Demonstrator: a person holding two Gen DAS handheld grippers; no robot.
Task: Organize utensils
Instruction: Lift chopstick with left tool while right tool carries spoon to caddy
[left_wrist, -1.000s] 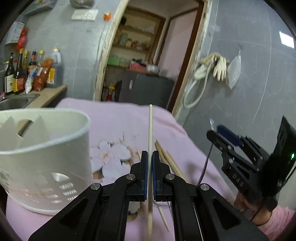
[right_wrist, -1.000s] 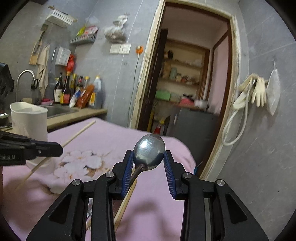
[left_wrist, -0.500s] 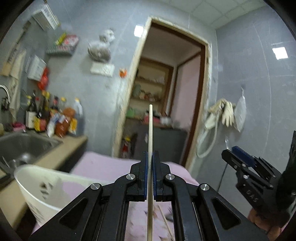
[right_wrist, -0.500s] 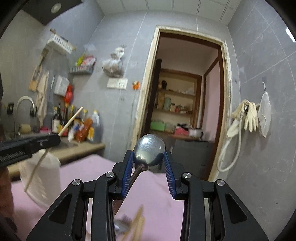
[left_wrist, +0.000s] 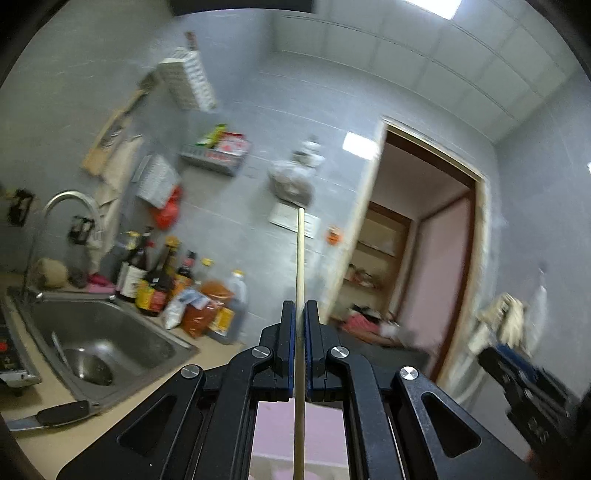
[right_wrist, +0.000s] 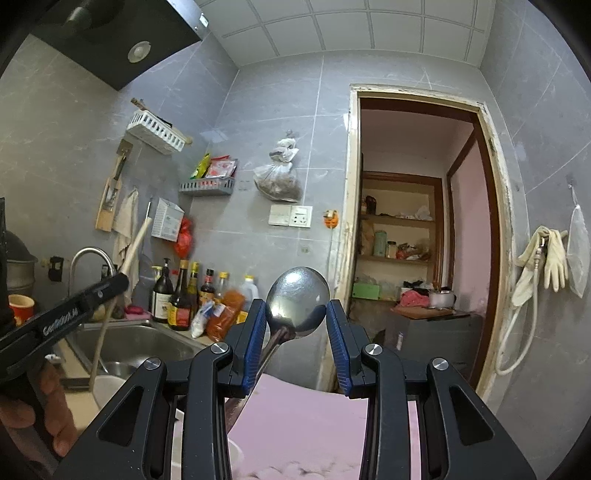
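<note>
Both hands are up in the air over the pink-covered table (right_wrist: 317, 417), each tool pointing roughly level toward the grey tiled wall with the sink (left_wrist: 99, 343) below it.

The left gripper (left_wrist: 300, 354) has its jaws pressed almost together on a single wooden chopstick (left_wrist: 300, 280). The stick runs straight through the pads and rises above them, its tip standing in front of the wall switch plate, to the right of the sink. From the other side the same tool (right_wrist: 66, 314) reaches in from the left at a slant, above the sink, with the chopstick (right_wrist: 135, 243) poking up past the tap and its lower length hanging down toward a white container (right_wrist: 107, 387) at the table's sink-side edge. The bare hand (right_wrist: 40, 413) gripping that tool shows low down, fingers curled round the handle.

The right gripper (right_wrist: 297, 325) stands part-way open, its blue pads (right_wrist: 255, 339) closed against the edges of a metal spoon (right_wrist: 297, 295). The bowl of the spoon sits upright between the fingertips, and the handle slopes down and to the left behind the left finger, toward the table. It is right of the sink, in line with the doorway's left post. In the left camera the right tool (left_wrist: 524, 384) is only a blurred dark shape far right of the sink.
</note>
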